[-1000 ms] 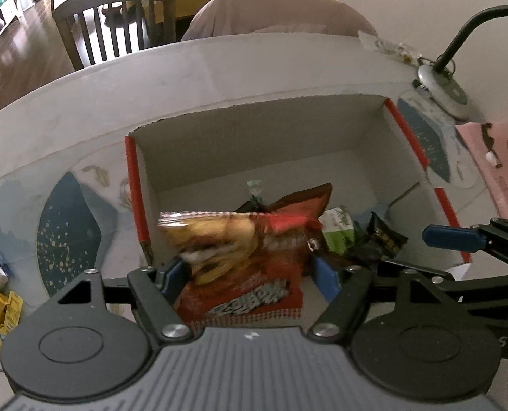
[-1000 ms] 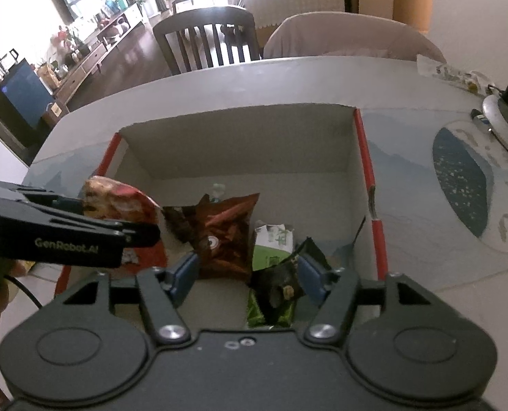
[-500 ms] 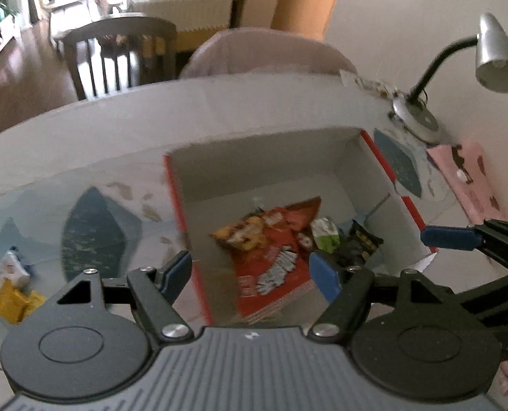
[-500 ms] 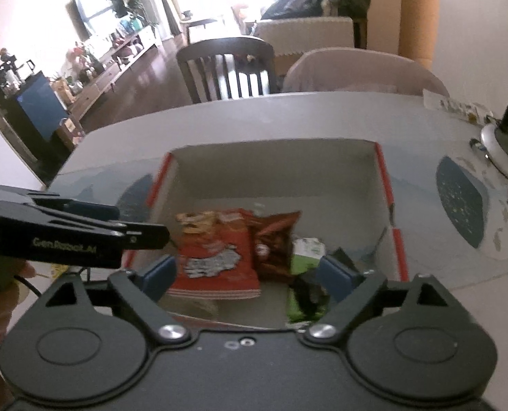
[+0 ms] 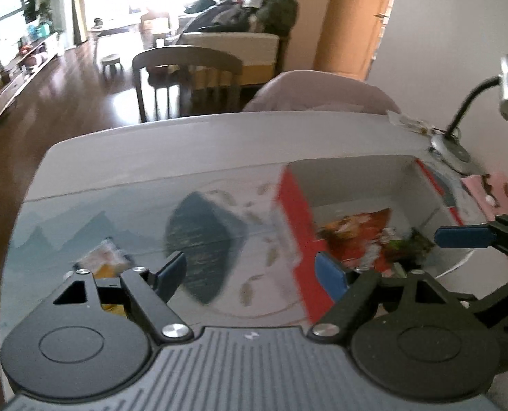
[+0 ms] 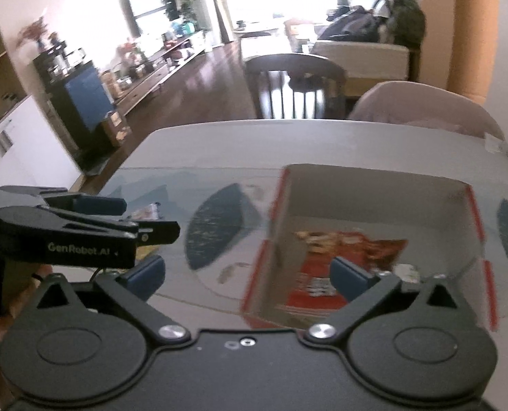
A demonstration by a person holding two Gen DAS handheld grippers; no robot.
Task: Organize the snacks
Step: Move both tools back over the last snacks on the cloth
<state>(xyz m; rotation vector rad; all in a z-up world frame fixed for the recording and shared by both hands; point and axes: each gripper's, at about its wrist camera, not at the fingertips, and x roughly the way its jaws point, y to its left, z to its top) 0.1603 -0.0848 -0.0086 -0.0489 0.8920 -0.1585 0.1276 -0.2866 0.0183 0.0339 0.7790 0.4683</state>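
Note:
A cardboard box [image 5: 293,212] with red edges stands on the table, also in the right wrist view [image 6: 274,226]. Inside lie a red snack bag [image 5: 353,236] [image 6: 326,267] and darker and green packets [image 5: 408,243]. My left gripper [image 5: 252,272] is open and empty, left of the box above the table mat. My right gripper [image 6: 247,272] is open and empty, at the box's near left corner. Small yellow and white snack packets [image 5: 105,260] lie on the table at the left, also in the right wrist view [image 6: 146,212], partly hidden by the left gripper.
A desk lamp [image 5: 473,109] stands at the table's right back, with a pink item [image 5: 486,191] beside it. Two chairs [image 5: 185,75] stand behind the table. The table mat [image 5: 202,236] carries blue patterns.
The left gripper let go of the red snack bag, which now lies in the box. Both grippers have pulled back, lifted and swung to the left; the view is blurred by motion.

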